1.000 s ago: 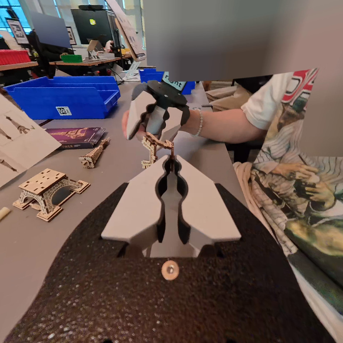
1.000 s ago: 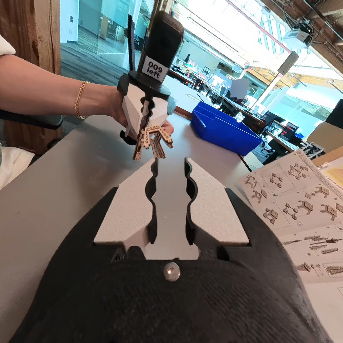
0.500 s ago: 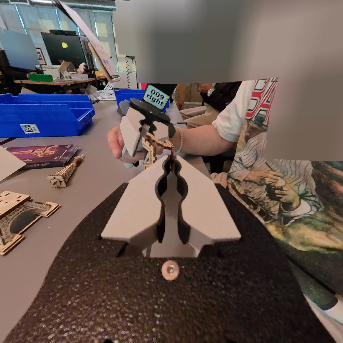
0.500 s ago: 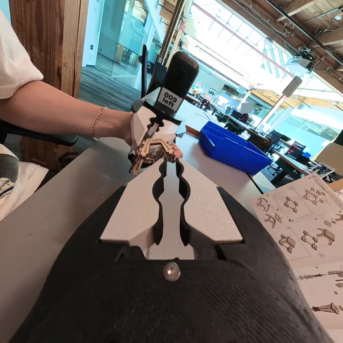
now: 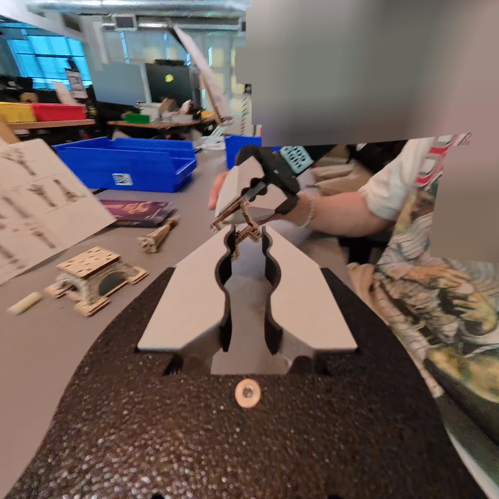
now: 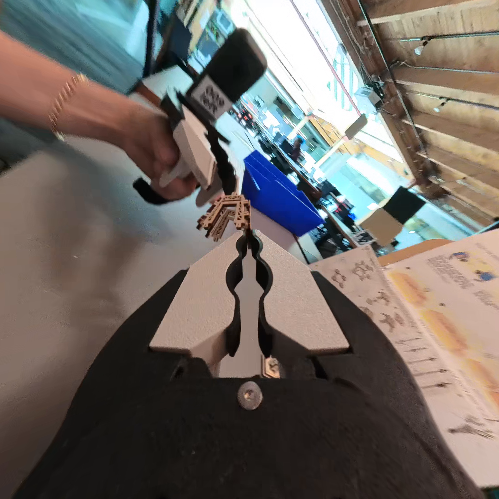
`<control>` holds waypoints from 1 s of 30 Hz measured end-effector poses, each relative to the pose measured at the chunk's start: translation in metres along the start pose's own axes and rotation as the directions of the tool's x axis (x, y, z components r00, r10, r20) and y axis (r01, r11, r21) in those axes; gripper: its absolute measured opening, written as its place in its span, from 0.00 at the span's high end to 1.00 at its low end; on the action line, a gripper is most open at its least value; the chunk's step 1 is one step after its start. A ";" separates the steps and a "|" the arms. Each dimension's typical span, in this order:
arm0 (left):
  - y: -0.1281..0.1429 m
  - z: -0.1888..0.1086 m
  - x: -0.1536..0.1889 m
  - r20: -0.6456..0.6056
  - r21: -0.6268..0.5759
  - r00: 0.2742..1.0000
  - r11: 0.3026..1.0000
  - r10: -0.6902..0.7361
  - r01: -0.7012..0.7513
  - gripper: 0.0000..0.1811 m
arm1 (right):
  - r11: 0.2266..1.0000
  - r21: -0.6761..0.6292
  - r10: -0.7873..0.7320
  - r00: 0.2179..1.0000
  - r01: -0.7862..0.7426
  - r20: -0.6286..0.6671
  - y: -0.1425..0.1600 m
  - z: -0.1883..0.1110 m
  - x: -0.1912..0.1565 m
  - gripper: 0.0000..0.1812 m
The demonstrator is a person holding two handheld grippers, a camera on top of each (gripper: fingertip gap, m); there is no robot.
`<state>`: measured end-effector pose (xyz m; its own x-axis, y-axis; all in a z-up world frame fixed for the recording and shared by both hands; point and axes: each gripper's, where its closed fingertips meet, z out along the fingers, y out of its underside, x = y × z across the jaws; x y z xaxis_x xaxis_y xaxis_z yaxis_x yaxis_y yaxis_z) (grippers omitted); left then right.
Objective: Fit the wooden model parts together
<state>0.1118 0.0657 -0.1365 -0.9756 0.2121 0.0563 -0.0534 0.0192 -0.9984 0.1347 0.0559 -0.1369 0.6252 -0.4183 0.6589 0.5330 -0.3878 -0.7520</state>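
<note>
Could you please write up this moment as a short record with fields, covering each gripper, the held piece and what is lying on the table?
left gripper: open, fingers either side of the lattice piece, not clamped
right gripper: shut on the lattice piece, pinching one tip
lattice piece: small wooden arch section, held in the air above the table
arched base: standing on the grey table, left of the grippers
tapered spire: lying on its side beyond the base
instruction sheet: flat on the table, right side
blue bin: far edge of the table

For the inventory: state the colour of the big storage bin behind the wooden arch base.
Bright blue bin, clearest in the left wrist view.
</note>
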 end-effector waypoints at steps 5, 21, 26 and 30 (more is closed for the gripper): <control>0.004 -0.010 -0.025 0.236 -0.229 0.942 0.955 0.240 -0.186 0.85 | 0.986 -0.119 -0.123 0.992 0.118 -0.041 0.014 0.008 0.000 1.00; -0.001 0.017 -0.043 0.142 -0.795 0.247 0.260 0.958 -0.548 0.95 | 0.910 -0.282 0.269 0.950 -0.305 -0.160 0.048 0.015 0.013 1.00; 0.004 0.020 -0.044 0.092 -0.824 0.227 0.202 0.970 -0.529 0.95 | 0.912 -0.288 0.245 0.952 -0.291 -0.185 0.047 0.016 0.015 1.00; -0.002 0.018 -0.046 0.099 -0.846 0.183 0.180 0.978 -0.502 0.96 | 0.925 -0.276 0.207 0.956 -0.260 -0.209 0.041 0.017 0.018 1.00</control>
<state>0.1529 0.0379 -0.1376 -0.2524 -0.0393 -0.9668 0.6602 0.7235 -0.2018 0.1774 0.0461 -0.1567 0.5889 -0.6513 0.4785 0.1729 -0.4768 -0.8618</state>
